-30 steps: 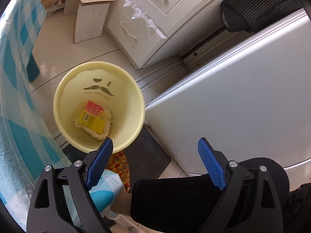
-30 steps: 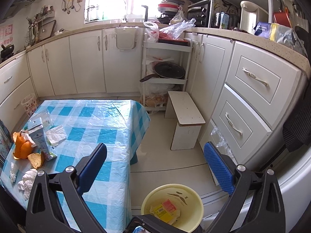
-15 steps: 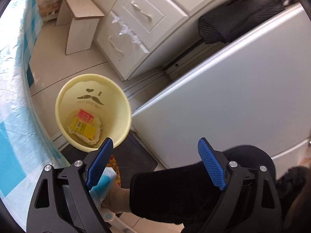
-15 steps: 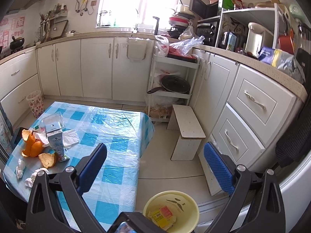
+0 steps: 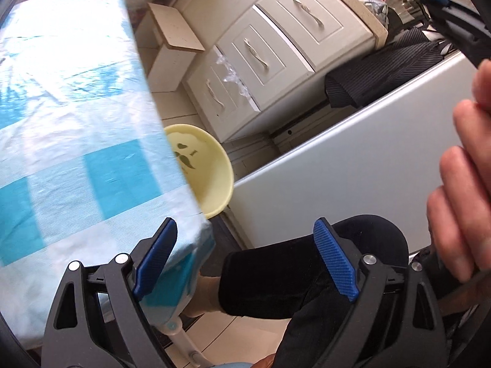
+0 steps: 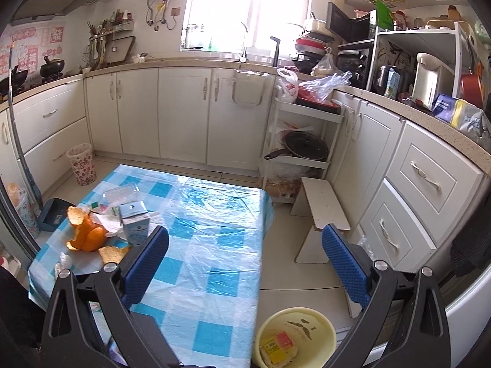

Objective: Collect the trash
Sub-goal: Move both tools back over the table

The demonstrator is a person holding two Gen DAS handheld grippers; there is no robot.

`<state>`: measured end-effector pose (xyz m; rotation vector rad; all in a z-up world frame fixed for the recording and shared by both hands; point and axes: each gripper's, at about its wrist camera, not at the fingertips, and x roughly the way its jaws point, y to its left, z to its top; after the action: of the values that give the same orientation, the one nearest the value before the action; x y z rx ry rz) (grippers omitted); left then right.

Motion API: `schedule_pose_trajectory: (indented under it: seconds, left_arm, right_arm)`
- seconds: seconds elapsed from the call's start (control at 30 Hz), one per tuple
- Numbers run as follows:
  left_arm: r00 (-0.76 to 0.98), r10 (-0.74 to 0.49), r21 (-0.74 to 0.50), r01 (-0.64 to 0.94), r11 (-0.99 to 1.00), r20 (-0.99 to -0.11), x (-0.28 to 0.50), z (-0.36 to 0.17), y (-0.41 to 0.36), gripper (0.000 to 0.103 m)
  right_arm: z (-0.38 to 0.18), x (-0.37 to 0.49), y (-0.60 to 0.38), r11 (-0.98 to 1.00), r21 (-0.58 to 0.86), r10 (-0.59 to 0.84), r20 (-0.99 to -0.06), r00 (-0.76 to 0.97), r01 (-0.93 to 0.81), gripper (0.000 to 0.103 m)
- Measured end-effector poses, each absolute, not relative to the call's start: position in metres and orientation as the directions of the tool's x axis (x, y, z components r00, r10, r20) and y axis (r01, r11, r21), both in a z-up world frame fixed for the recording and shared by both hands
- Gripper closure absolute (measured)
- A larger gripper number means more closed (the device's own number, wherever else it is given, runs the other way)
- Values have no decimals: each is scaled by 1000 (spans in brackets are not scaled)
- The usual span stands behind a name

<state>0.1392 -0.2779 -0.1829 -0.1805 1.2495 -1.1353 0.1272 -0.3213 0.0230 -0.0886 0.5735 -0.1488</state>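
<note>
A yellow bin [image 6: 294,334] stands on the floor by the table's near right corner, with a yellow and red wrapper [image 6: 277,342] inside. In the left wrist view the bin [image 5: 205,171] is half hidden behind the table edge. Orange peels [image 6: 87,234], a small blue-and-white carton [image 6: 135,224], crumpled tissue [image 6: 63,260] and a clear wrapper [image 6: 119,194] lie at the table's left end. My right gripper [image 6: 245,263] hangs open above the blue checked tablecloth [image 6: 208,245]. My left gripper [image 5: 245,260] is open and empty over the table corner and a person's dark-trousered leg [image 5: 288,273].
A white step stool [image 6: 319,214] stands right of the table, before white drawers [image 6: 420,208]. A wire rack with a black pan [image 6: 302,148] is behind it. A patterned bin [image 6: 81,164] sits far left. A person's hand [image 5: 463,165] shows at the right edge.
My left gripper has swung up and left, so the tablecloth now covers half the bin. The right gripper has risen and looks further over the table. A hand has come into the left wrist view.
</note>
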Motion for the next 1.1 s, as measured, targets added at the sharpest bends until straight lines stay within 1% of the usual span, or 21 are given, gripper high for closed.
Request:
schedule_pose_trajectory:
  seconds: [0.33, 0.67, 0.8, 0.87, 0.97, 1.03, 1.1]
  left_arm:
    - [-5, -723, -595, 572, 565, -691, 134, -163, -217, 16]
    - [82, -676, -518, 578, 630, -732, 131, -153, -189, 16]
    - [142, -644, -467, 576, 671, -752, 134, -149, -176, 16]
    - [184, -618, -435, 561, 705, -764, 138, -147, -168, 16]
    - [275, -528, -335, 525, 783, -804, 145, -144, -160, 16]
    - [348, -435, -236, 487, 841, -830, 150, -143, -157, 16]
    - [391, -369, -169, 458, 873, -843, 154, -144, -154, 16]
  right_arm:
    - [23, 131, -296, 992, -111, -110, -540, 835, 59, 7]
    - [21, 134, -280, 993, -115, -84, -544, 835, 26, 7]
    - [20, 136, -275, 993, -116, -78, -546, 834, 16, 7]
    - [19, 137, -273, 993, -119, -75, -548, 833, 12, 7]
    - [16, 140, -270, 992, -123, -74, -554, 829, 7, 7]
    - [12, 143, -269, 992, -123, -75, -563, 823, 6, 7]
    - [9, 147, -270, 993, -118, -72, -572, 817, 5, 7]
